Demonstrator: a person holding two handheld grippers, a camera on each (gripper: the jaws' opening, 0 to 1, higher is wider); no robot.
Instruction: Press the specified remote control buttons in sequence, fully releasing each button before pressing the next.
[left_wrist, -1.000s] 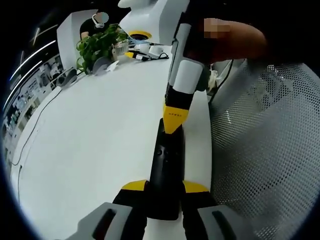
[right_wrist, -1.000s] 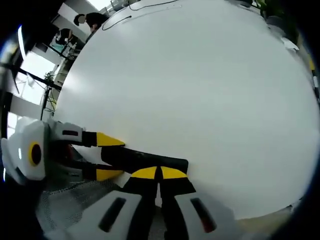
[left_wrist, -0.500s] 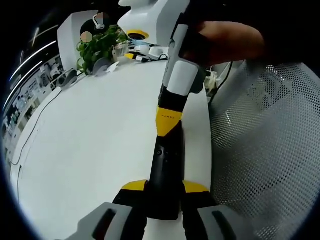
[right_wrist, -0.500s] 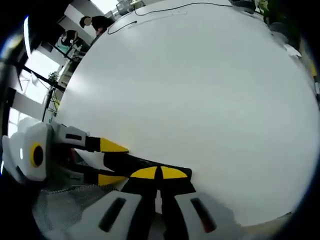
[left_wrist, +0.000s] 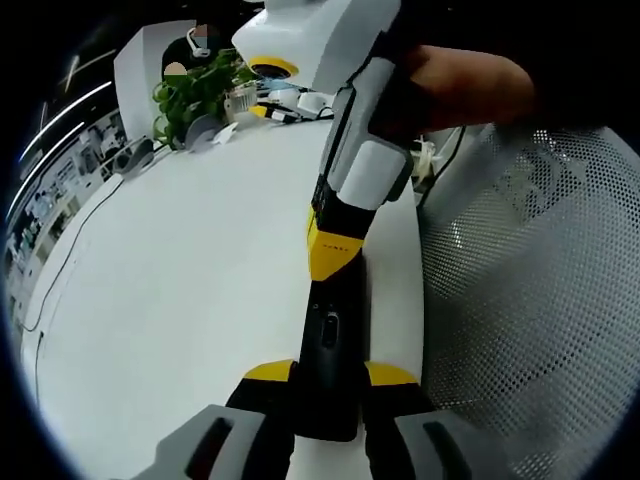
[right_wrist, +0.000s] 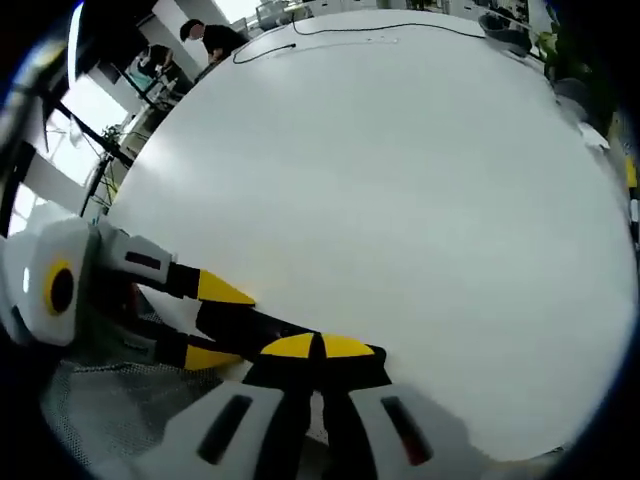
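Note:
A black remote (left_wrist: 330, 335) lies along the white table's near edge, and my left gripper (left_wrist: 330, 373) is shut on its near end, one yellow fingertip on each side. My right gripper (left_wrist: 332, 255), shut with nothing between its jaws, comes down from above with its yellow tips on the remote's far half. In the right gripper view the shut right gripper (right_wrist: 320, 347) sits over the remote (right_wrist: 270, 325), and the left gripper (right_wrist: 218, 322) clamps the remote from the left. A person's hand (left_wrist: 460, 85) holds the right gripper.
The white table (left_wrist: 180, 300) stretches away to the left. A potted plant (left_wrist: 195, 90) and small items stand at its far end. A white mesh chair (left_wrist: 530, 300) is close on the right. A black cable (right_wrist: 380, 25) lies at the far edge, with people (right_wrist: 210, 35) beyond.
My right gripper has tilted and its tips have slid a little along the remote toward the left gripper. The left gripper and remote have stayed put.

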